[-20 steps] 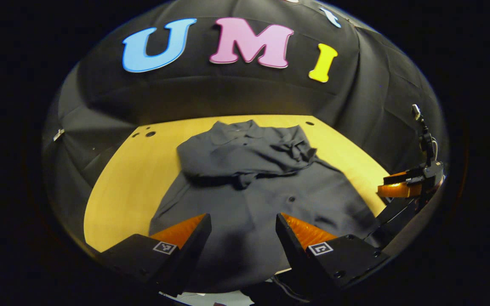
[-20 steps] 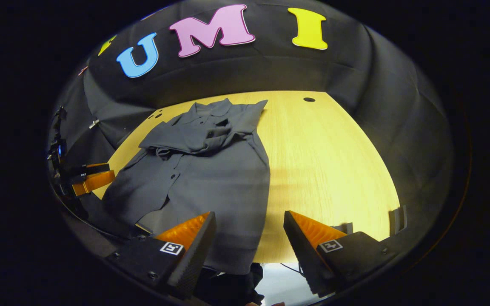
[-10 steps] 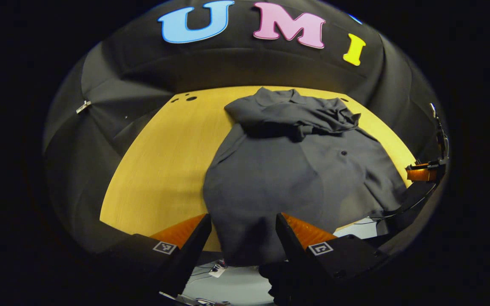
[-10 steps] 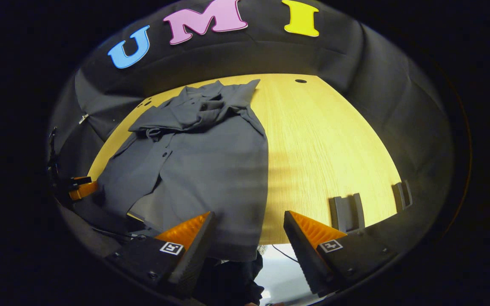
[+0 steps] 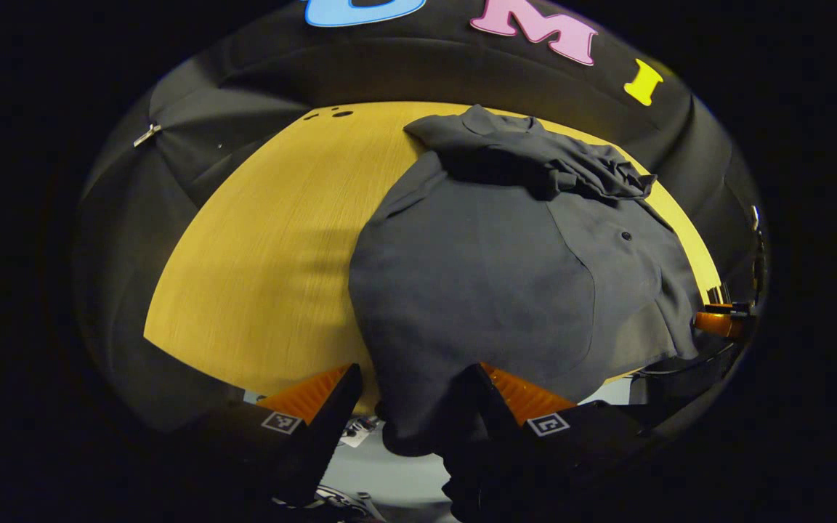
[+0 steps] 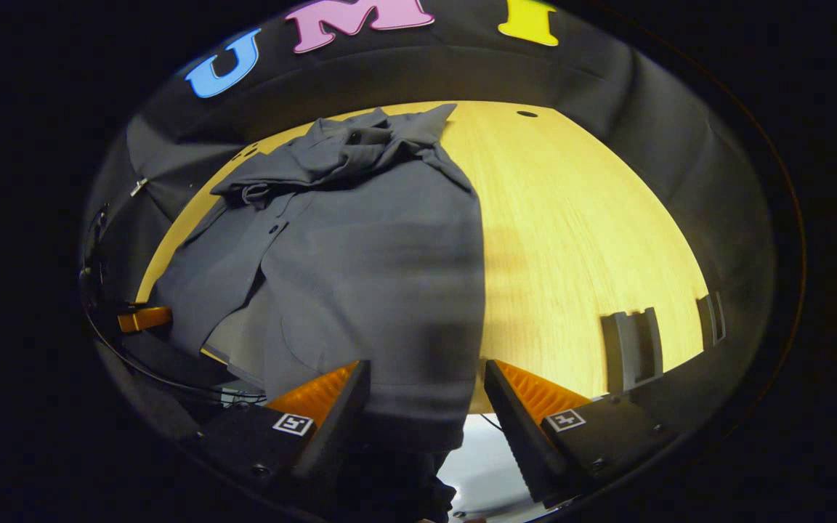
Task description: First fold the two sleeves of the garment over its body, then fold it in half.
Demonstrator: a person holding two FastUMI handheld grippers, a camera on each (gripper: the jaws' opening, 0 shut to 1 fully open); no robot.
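Observation:
A dark grey button shirt (image 5: 491, 276) lies flat on the yellow wooden table (image 5: 266, 254), collar at the far end. Both sleeves (image 5: 556, 163) are bunched across its chest. The hem hangs over the near table edge. My left gripper (image 5: 413, 372) is open, and the hem's left corner sits between its fingers. In the right gripper view the shirt (image 6: 375, 254) fills the left half of the table (image 6: 578, 240). My right gripper (image 6: 426, 367) is open around the hem's right corner. The right gripper (image 5: 716, 322) shows small at the left gripper view's right edge, and the left gripper (image 6: 142, 318) at the right gripper view's left edge.
Two grey brackets (image 6: 633, 349) (image 6: 713, 319) stand at the table's near right edge. Small holes (image 5: 342, 113) (image 6: 527, 113) mark the far corners. A cable (image 6: 171, 378) runs below the near edge. Bare wood lies to the shirt's left and right.
Both grippers have drawn back and down to the near table edge, so the hem now lies between each pair of fingers. Both stayed open. The shirt has not moved.

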